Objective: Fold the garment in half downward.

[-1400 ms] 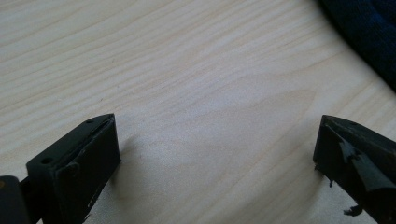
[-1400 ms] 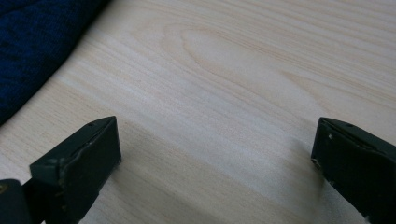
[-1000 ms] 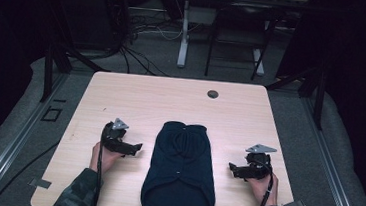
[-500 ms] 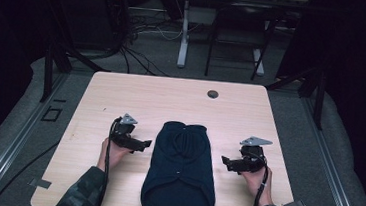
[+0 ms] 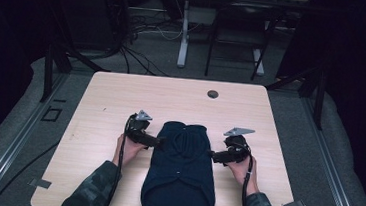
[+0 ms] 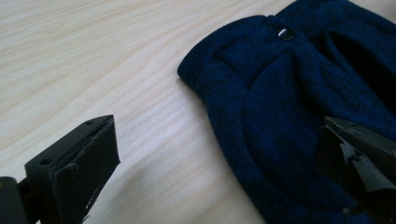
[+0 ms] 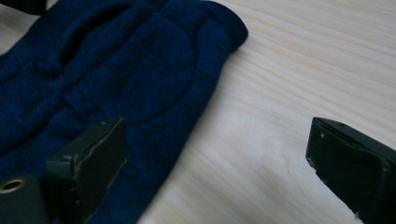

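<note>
A dark navy knitted garment [image 5: 180,170] lies flat on the light wooden table [image 5: 121,97], its narrower end pointing away from me. My left gripper [image 5: 160,141] sits at the garment's left edge, open; in the left gripper view one jaw hangs over bare wood and the other over the navy knit [image 6: 280,107], which has a small dark button [image 6: 285,33]. My right gripper [image 5: 212,156] is at the garment's right edge, open too, one jaw over the navy fabric [image 7: 116,70] and one over wood. Neither holds anything.
A small round dark hole [image 5: 213,94] sits near the table's far edge. Beyond the table are dark floor, cables [image 5: 142,29] and desk legs [image 5: 183,38]. The person's camouflage sleeves [image 5: 90,190] come in from the bottom.
Both grippers have moved inward, from well beside the garment to its left and right edges. The garment itself has not shifted.
</note>
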